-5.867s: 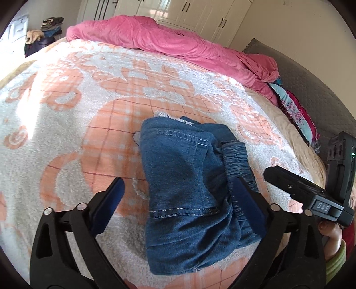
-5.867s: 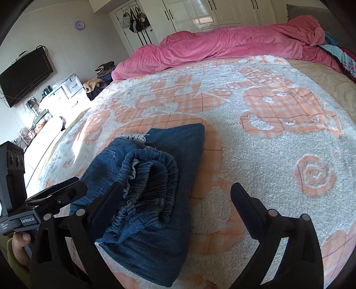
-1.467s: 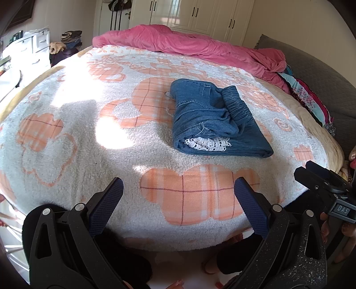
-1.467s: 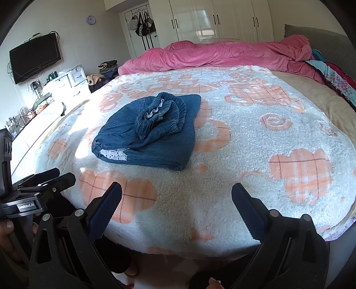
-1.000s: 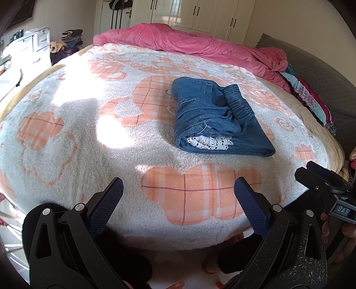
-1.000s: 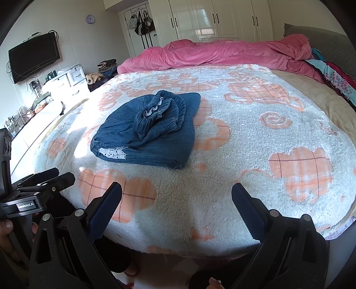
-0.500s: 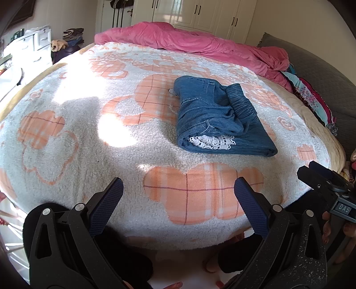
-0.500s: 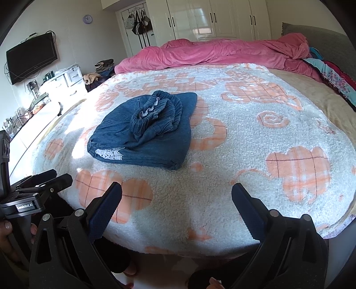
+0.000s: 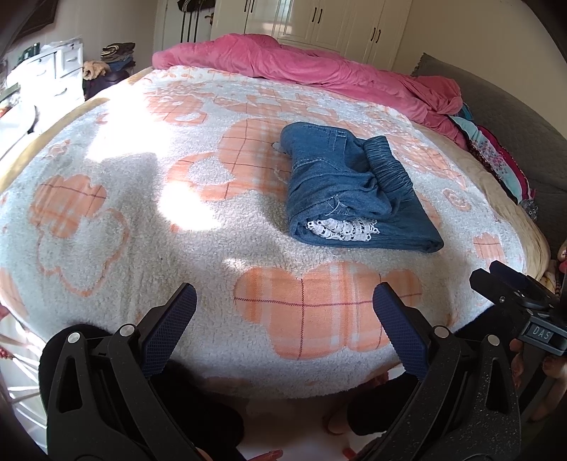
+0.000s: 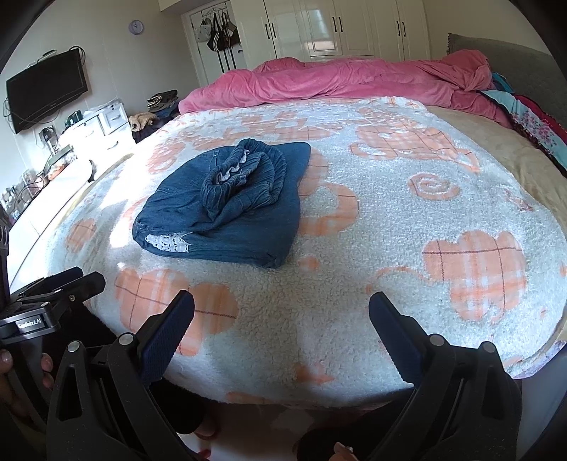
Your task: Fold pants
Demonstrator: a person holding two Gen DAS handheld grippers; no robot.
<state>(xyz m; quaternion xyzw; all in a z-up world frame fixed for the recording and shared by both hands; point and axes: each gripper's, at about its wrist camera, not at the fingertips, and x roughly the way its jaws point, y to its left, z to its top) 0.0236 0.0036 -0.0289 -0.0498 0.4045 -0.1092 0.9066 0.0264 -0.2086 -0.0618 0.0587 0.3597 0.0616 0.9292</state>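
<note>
The blue denim pants [image 9: 351,191] lie folded into a compact bundle on the white-and-orange fleece blanket [image 9: 141,220], with the gathered waistband on top and a white lace hem showing at the near end. They also show in the right wrist view [image 10: 230,209]. My left gripper [image 9: 283,301] is open and empty, held back over the bed's near edge. My right gripper [image 10: 281,312] is open and empty too, well short of the pants. The right gripper's body shows in the left wrist view [image 9: 521,301].
A pink duvet [image 10: 354,81] lies bunched along the far side of the bed. Patterned clothes [image 9: 496,159] lie at the right edge by a grey headboard [image 9: 514,117]. White drawers [image 10: 102,127] and a wall TV [image 10: 46,88] stand to the left. Wardrobes [image 10: 336,28] line the back wall.
Both grippers pulled back from the pants to the bed's near edge since the earliest frames. Over the last second they have barely moved, and the pants lie still.
</note>
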